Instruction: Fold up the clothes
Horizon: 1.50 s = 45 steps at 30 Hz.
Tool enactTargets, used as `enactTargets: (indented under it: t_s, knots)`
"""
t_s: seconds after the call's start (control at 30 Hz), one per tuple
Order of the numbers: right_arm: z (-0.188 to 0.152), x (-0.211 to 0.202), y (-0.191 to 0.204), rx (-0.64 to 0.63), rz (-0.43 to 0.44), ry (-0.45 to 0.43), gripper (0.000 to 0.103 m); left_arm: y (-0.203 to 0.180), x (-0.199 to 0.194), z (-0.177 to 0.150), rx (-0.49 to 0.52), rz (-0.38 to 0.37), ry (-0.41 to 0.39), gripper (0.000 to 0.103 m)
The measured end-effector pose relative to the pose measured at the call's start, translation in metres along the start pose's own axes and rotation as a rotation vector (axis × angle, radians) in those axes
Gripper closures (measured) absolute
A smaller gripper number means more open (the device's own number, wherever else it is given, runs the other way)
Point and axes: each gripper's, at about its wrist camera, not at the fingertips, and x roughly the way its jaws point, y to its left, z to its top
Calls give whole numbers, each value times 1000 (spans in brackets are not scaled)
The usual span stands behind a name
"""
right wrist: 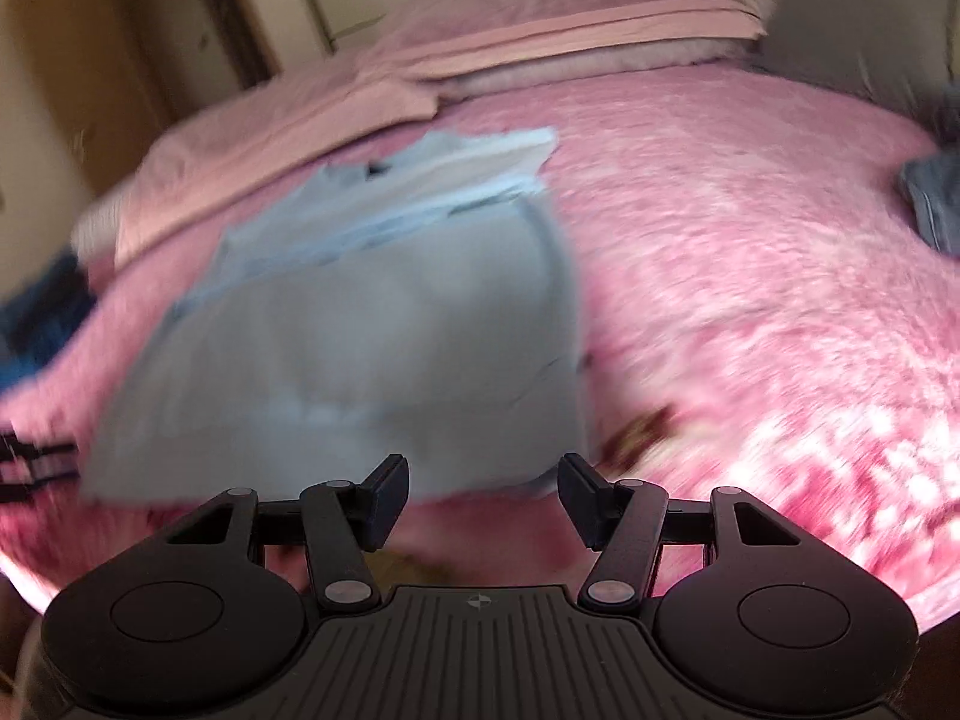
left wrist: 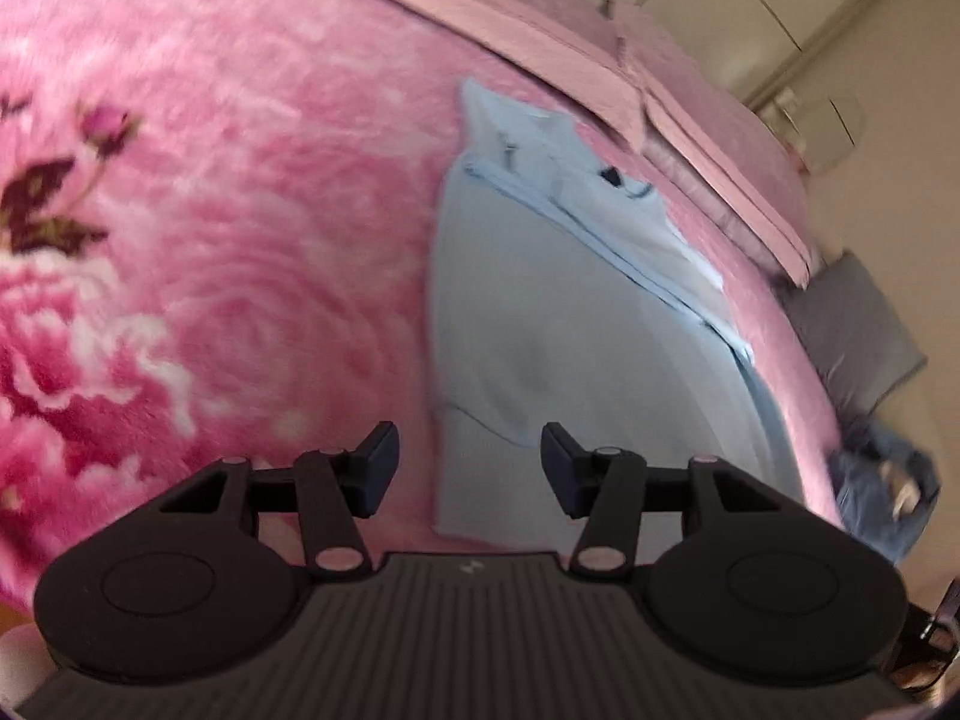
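A light blue shirt (left wrist: 576, 324) lies flat on a pink flowered blanket (left wrist: 240, 228), right of centre in the left wrist view and left of centre in the right wrist view (right wrist: 360, 300). No writing on it can be read; both views are blurred. The left gripper (left wrist: 469, 468) hangs above the shirt's near edge, jaws spread and empty. The right gripper (right wrist: 483, 498) is likewise released, holding nothing. A pink pillow (right wrist: 570, 18) sits at the upper frame, dark blue clothes (right wrist: 936, 204) at the right edge.
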Motion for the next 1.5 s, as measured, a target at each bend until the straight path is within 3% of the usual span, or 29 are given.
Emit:
enactTargets:
  t_s: [0.1,0.27,0.43,0.53,0.73,0.9,1.07,1.13,1.2,1.5]
  knots:
    - [17,8,-37,111,58,-24,44,10,11,6,-29,-28,24,56]
    - [30,30,-72,302,122,-1,44,-9,20,9,63,50,23,57]
    - [35,36,-80,349,142,-6,44,-36,25,0,220,186,23,57]
    - [36,38,-80,352,141,-11,44,-45,29,-3,275,227,20,56]
    - [39,49,-86,372,177,0,44,-45,31,1,254,211,7,56]
    - [45,61,-88,361,199,8,44,-38,39,10,230,160,-12,56]
    - [53,81,-92,381,252,32,44,-9,43,26,97,-20,-4,57]
    - [58,89,-91,378,268,42,44,1,44,30,51,-94,12,70]
    - [59,91,-91,371,291,59,44,5,46,29,26,-159,41,70]
    - [56,96,-101,392,396,87,45,13,56,33,-18,-216,51,75]
